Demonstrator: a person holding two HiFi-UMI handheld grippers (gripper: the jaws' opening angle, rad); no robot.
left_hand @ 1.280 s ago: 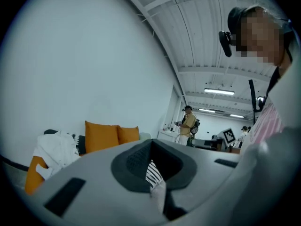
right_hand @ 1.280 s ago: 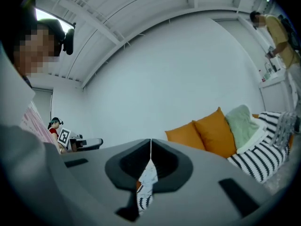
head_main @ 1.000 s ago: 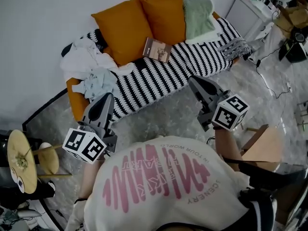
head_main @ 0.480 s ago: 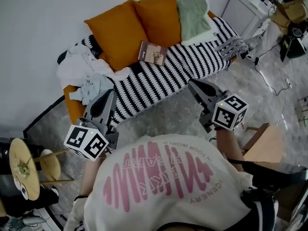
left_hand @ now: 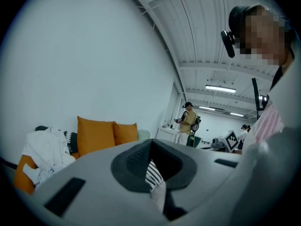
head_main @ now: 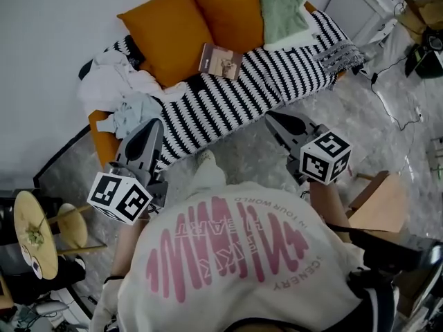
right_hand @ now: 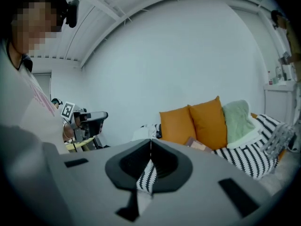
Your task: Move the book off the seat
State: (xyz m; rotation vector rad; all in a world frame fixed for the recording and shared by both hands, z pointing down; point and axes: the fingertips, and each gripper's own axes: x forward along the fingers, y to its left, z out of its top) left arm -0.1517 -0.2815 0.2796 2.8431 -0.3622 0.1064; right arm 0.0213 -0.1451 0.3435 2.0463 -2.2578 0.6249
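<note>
Orange cushions (head_main: 187,26) stood along the back of the sofa (head_main: 277,88). The book (head_main: 220,61) lay on the striped seat, propped against the foot of them, with a heap of clothes (head_main: 118,92) well off to one side. As I judged it, nothing of the task had been done: the book was on the seat and neither tool was anywhere near it.

The left gripper (head_main: 149,131) and the right gripper (head_main: 275,121) were both held out over the floor in front of the sofa, pointing towards it and well apart from the book. Each had its jaws clenched together on nothing; only a sliver of the striped cover showed through the slot below the tips. What remained was everything: the approach, opening a gripper, taking hold of the book, and carrying it clear of the seat.

Compared with a second before, the book had not stirred from its place against the cushions, and the jaws had stayed closed. The sofa sat a little higher in the head view, and something pale of the person's, a knee (head_main: 206,168) or foot as I took it, now showed between the two grippers. It looked to me as though the person had stepped nearer. The grippers held much the same pose, side by side.
</note>
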